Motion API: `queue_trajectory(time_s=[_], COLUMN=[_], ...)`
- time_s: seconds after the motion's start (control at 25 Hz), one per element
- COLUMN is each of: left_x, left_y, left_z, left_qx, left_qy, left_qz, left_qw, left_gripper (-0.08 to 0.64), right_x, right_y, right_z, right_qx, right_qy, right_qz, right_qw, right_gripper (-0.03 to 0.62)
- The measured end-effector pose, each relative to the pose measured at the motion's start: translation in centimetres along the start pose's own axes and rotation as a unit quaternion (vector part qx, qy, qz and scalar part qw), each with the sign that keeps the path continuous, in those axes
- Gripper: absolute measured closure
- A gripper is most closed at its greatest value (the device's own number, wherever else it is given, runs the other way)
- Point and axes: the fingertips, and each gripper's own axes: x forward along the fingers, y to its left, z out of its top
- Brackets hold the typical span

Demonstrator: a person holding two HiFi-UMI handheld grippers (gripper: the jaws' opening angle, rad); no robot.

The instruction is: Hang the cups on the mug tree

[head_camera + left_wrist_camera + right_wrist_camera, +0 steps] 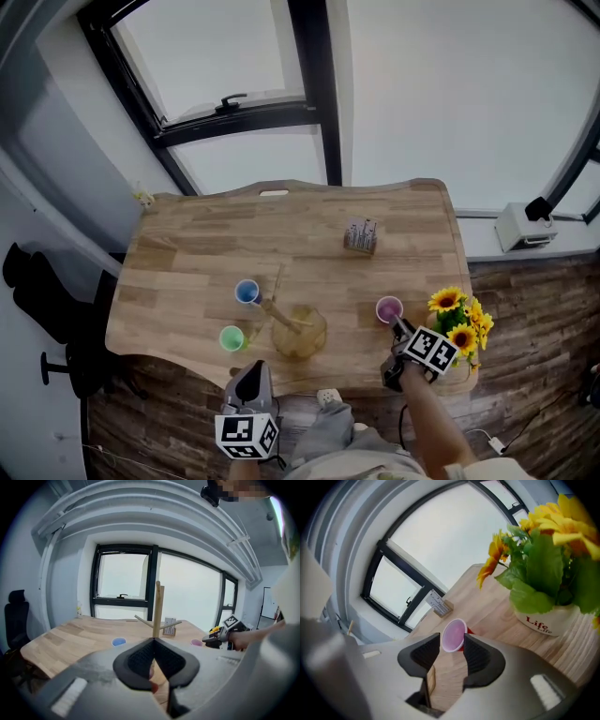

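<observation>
Pink cup (453, 635) just beyond right gripper (451, 644) jaws, which stand apart; left gripper (153, 641) jaws closed, empty.

Three cups (247, 292) (232, 338) (389, 309), one mug tree (298, 335), one flowerpot (542, 620)

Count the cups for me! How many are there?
3. A blue cup left of the mug tree, a green cup nearer the person than the blue one, and a pink cup just ahead of the right gripper, near the flowers. None looks hidden.
</observation>
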Motion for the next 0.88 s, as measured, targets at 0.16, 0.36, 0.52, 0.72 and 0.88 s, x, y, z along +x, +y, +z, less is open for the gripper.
queue_trajectory(time_s=[0.16,0.36,0.52,0.72,0.88], left_x=[0.9,1.5,1.8,1.6,1.4], left_y=[0.6,1.2,1.0,0.8,0.8], left_z=[0.1,0.0,-0.4,-0.7,-0.9], left_qx=[0.003,0.000,-0.001,-0.003,-0.005], left_qy=[0.002,0.004,0.008,0.010,0.009], left_qz=[-0.001,-0.001,-0.006,-0.007,-0.005], left_qw=[1.0000,1.0000,1.0000,0.9999,0.9999], left_gripper=[0.560,0.560,0.560,0.560,0.560], right_x=[1.5,2.1,2.2,2.2,2.2], right_y=[-1.6,-2.4,-2.5,-2.7,-2.7], right_z=[-0.5,-1.0,-1.2,-1.3,-1.4], right_qx=[0.044,0.073,0.076,0.063,0.061], right_qy=[0.008,0.010,0.014,0.018,0.023], right_qz=[-0.020,-0.027,-0.028,-0.037,-0.032], right_qw=[0.999,0.997,0.997,0.997,0.997], right_gripper=[0.447,0.481,0.513,0.572,0.572])
